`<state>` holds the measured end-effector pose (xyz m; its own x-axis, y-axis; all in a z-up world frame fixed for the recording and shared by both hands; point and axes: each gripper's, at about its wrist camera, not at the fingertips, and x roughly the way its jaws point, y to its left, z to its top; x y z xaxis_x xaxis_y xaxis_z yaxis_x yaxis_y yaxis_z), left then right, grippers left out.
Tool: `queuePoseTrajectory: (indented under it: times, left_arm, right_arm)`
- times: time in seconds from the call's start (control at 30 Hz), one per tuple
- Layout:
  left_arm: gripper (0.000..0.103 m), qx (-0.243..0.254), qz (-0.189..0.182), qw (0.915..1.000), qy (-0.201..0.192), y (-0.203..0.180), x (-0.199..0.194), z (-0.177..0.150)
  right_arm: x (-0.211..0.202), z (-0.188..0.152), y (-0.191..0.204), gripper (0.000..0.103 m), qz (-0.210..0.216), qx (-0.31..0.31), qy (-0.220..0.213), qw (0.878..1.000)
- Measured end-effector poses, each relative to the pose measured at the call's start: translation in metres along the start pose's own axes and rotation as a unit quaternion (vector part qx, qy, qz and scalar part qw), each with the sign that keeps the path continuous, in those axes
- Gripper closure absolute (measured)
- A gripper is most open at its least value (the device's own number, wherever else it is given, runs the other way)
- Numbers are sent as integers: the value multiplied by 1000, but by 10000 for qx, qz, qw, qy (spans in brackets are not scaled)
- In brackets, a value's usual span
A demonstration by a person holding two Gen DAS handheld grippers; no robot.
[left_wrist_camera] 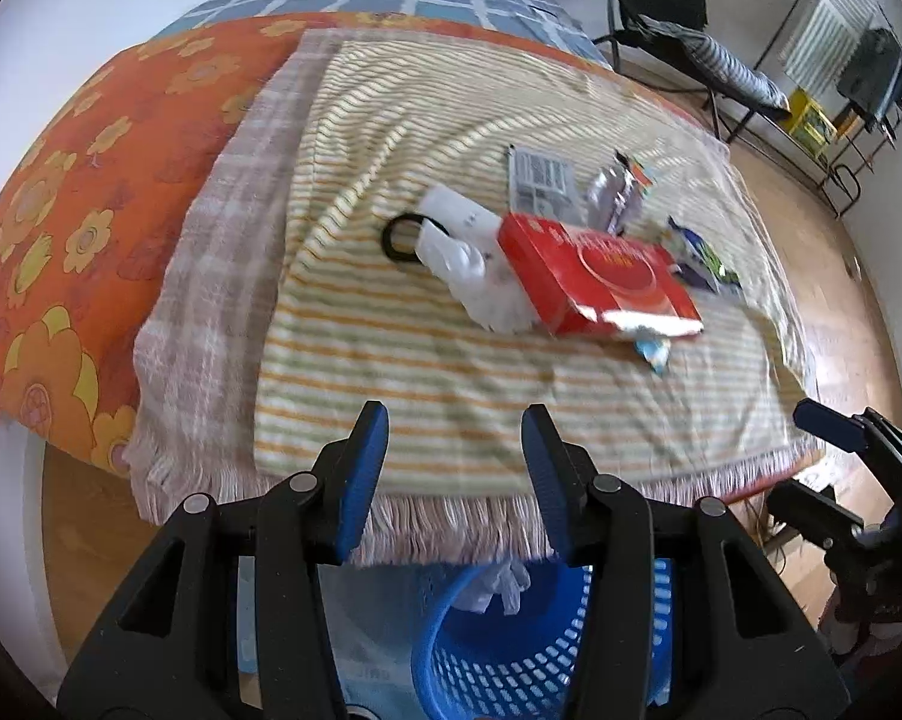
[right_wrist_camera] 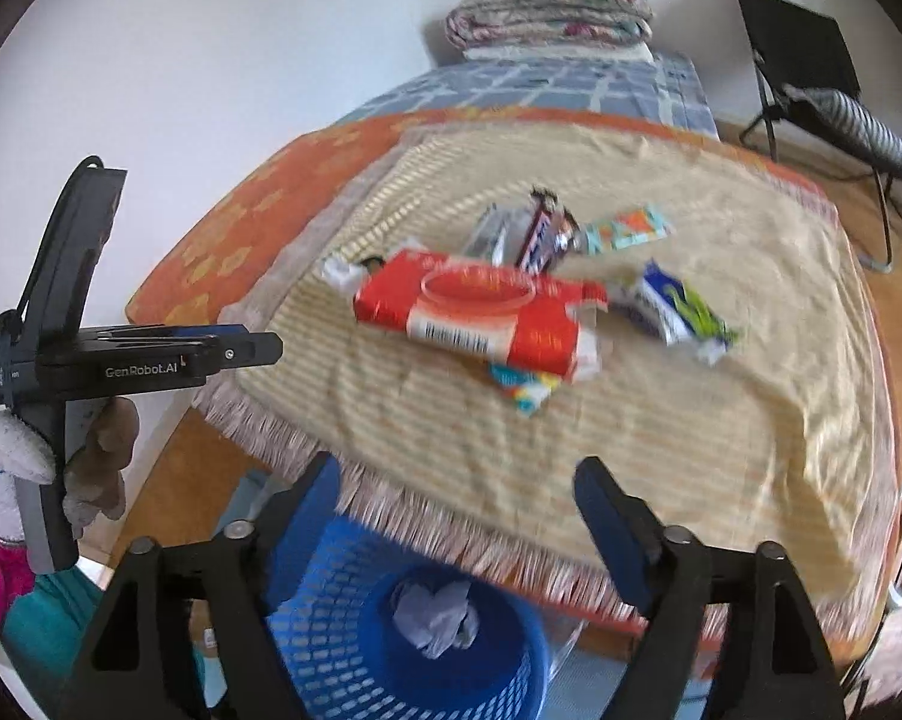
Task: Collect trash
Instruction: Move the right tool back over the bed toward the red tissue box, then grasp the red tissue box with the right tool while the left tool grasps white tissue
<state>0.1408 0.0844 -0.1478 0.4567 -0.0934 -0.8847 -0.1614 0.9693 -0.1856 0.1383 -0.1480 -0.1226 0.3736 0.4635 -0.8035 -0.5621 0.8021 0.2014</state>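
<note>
A red wet-wipe pack point(left_wrist_camera: 601, 270) point(right_wrist_camera: 481, 315) lies on the striped cloth among several wrappers: a blue and green one point(right_wrist_camera: 673, 306) point(left_wrist_camera: 700, 255), a dark one point(right_wrist_camera: 547, 234), a teal one point(right_wrist_camera: 625, 234), a small one point(right_wrist_camera: 523, 390) under the pack, and white crumpled paper point(left_wrist_camera: 481, 276). A blue basket point(right_wrist_camera: 403, 630) point(left_wrist_camera: 511, 654) on the floor holds crumpled paper point(right_wrist_camera: 433, 618). My left gripper point(left_wrist_camera: 454, 420) is open and empty above the basket. My right gripper point(right_wrist_camera: 457, 480) is open and empty above the basket.
A black ring point(left_wrist_camera: 400, 237) and a grey printed pack point(left_wrist_camera: 541, 180) lie on the cloth. The bed has an orange flowered sheet point(left_wrist_camera: 91, 210) and folded blankets point(right_wrist_camera: 547, 12). A black chair point(right_wrist_camera: 811, 78) and a rack point(left_wrist_camera: 859, 96) stand on the wooden floor at right.
</note>
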Motion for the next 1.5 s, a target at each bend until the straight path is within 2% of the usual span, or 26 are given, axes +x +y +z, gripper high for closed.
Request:
queuePoseTrajectory:
  times: [0.3,0.5,0.67,0.8,1.03,1.13,1.2,1.27,1.37,1.5]
  left_arm:
    - [56,-538,-134,9985,9,18,14,26]
    - [56,-734,-216,9970,80,21,30,37]
    - [56,-1061,-361,9936,133,26,42,49]
    - [56,-1030,-308,9941,120,23,49,58]
    - [56,-1195,-310,9921,245,28,66,62]
    - [62,-1174,-276,9924,227,29,69,64]
    - [71,-1192,-273,9923,220,30,72,65]
    - [77,-1221,-272,9919,218,32,74,67]
    - [95,-1240,-293,9915,263,34,78,69]
    - [99,-1220,-275,9918,255,35,78,69]
  right_arm:
    - [32,23,15,18,-407,-937,12,9948]
    - [56,28,30,18,-755,-1590,51,9844]
    - [77,34,37,19,-937,-1895,118,9773]
    - [90,40,39,19,-1231,-2125,107,9693]
    - [103,50,39,25,-1310,-2154,103,9676]
    - [102,56,38,32,-1193,-2116,67,9700]
    - [102,59,38,37,-1130,-2083,56,9715]
    - [100,62,37,48,-1061,-2012,38,9738]
    - [97,65,34,55,-916,-1903,32,9774]
    - [91,69,33,63,-869,-1835,-69,9791]
